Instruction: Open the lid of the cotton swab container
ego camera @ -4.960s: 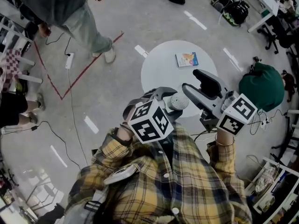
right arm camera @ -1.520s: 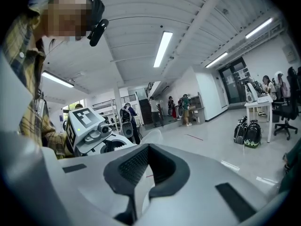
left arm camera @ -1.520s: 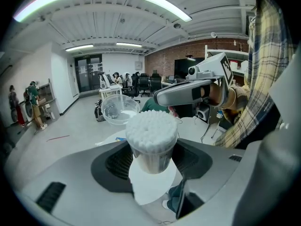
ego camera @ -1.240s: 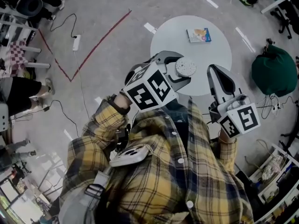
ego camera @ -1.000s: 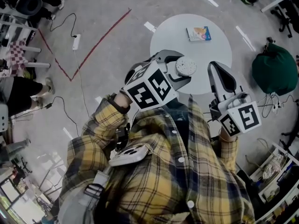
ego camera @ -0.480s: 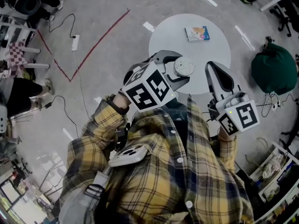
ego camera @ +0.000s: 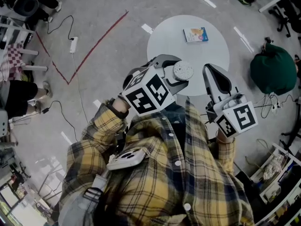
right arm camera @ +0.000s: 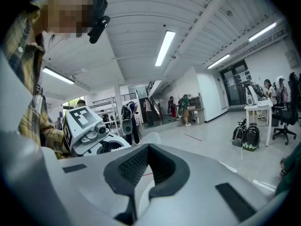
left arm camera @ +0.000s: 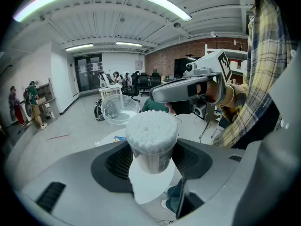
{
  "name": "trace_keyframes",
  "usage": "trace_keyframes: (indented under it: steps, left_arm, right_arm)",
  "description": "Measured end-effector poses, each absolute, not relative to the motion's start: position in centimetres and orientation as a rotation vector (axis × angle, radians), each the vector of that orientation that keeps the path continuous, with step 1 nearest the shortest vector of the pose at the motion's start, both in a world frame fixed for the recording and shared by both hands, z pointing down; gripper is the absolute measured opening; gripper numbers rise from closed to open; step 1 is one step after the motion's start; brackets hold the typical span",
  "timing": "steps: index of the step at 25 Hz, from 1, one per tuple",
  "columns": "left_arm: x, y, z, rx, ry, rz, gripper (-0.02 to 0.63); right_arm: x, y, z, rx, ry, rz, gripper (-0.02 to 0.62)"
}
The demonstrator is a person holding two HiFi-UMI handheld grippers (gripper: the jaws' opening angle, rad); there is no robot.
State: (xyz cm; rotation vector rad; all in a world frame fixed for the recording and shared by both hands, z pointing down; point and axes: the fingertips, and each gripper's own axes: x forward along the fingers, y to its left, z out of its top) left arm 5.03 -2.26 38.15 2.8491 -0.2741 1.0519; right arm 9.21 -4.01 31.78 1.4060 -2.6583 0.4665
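My left gripper (ego camera: pixel 175 77) is shut on the cotton swab container (left arm camera: pixel 150 147), a small clear tub held upright above the table's near edge. The tub's top is uncovered and shows packed white swab tips (ego camera: pixel 182 71). Its clear round lid (left arm camera: pixel 119 109) stands flipped back behind the tub in the left gripper view. My right gripper (ego camera: pixel 209 72) hangs to the right of the tub, apart from it. Its jaws (right arm camera: pixel 146 164) are shut with nothing between them. From the left gripper view the right gripper (left arm camera: pixel 186 88) lies level above the tub.
A round white table (ego camera: pixel 207 55) stands below the grippers, with a small coloured booklet (ego camera: pixel 195 34) at its far side. A green beanbag (ego camera: pixel 270 72) sits on the floor to the right. Red floor tape (ego camera: pixel 94 46) and cables lie at the left.
Five seconds ago the right gripper lay close beside the tub's top; it now sits further right, apart from it. Over the last second neither gripper has moved.
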Motion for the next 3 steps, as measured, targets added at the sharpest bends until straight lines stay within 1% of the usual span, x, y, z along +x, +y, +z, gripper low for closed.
trace_keyframes:
  steps: [3]
  left_arm:
    - [4.79,-1.73,38.62,2.837,-0.269,1.054,0.267]
  right_arm:
    - [8.90,-3.69,32.27,1.399,-2.650,0.481,0.015]
